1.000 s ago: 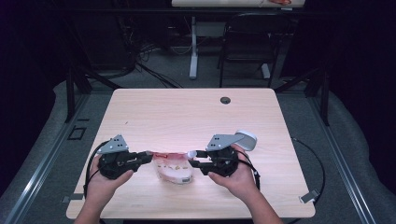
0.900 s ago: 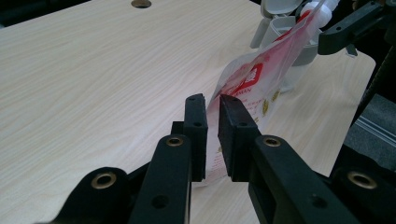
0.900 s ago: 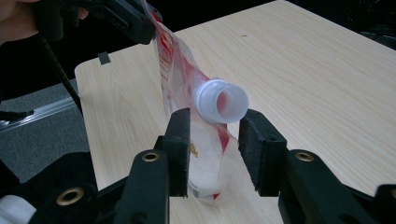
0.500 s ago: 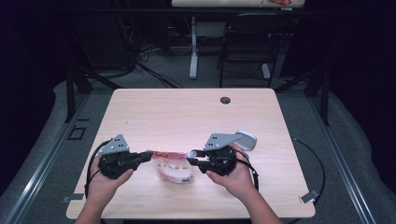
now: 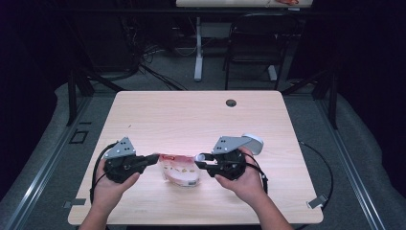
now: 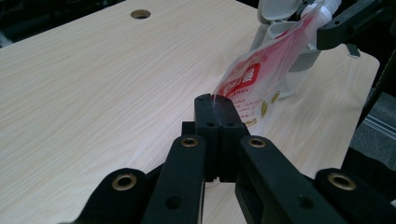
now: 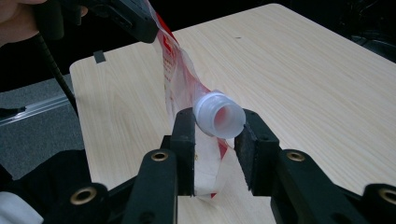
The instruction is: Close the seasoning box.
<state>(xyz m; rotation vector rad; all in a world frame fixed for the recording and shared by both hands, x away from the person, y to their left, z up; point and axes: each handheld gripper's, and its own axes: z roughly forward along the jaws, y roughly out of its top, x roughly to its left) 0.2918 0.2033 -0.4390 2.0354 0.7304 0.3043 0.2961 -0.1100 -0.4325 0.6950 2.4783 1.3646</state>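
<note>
The left gripper (image 6: 215, 105) is clenched on a corner of the red-and-white spout pouch (image 6: 254, 81); in the left gripper view its two jaws meet with only the thin film edge pinched between them. The right gripper (image 7: 215, 133) grasps the same pouch at its white spout (image 7: 219, 114): the jaws stand on either side of the spout neck, their pads against it, having just been closing onto it with the spout between them. The spout opening shows no cap.

Seen from above, the pouch (image 5: 179, 167) hangs stretched between the two grippers, with the left gripper (image 5: 152, 159) at its left end and the right gripper (image 5: 201, 160) at its right end. Its lower part sags toward the wooden table (image 5: 191, 120) near the front edge; whether it rests on the surface cannot be told. A grey-white container (image 5: 252, 142) stands just beyond the right gripper, away from the pouch; in the left gripper view it (image 6: 280, 18) appears behind the pouch with a raised lid.

Progress, as a judgement: the two-point hold on the pouch is established and the pouch is drawn taut. What remains is probably to carry the spout to the container and empty the pouch; no transfer is under way, and the pouch appears to hold its contents.
</note>
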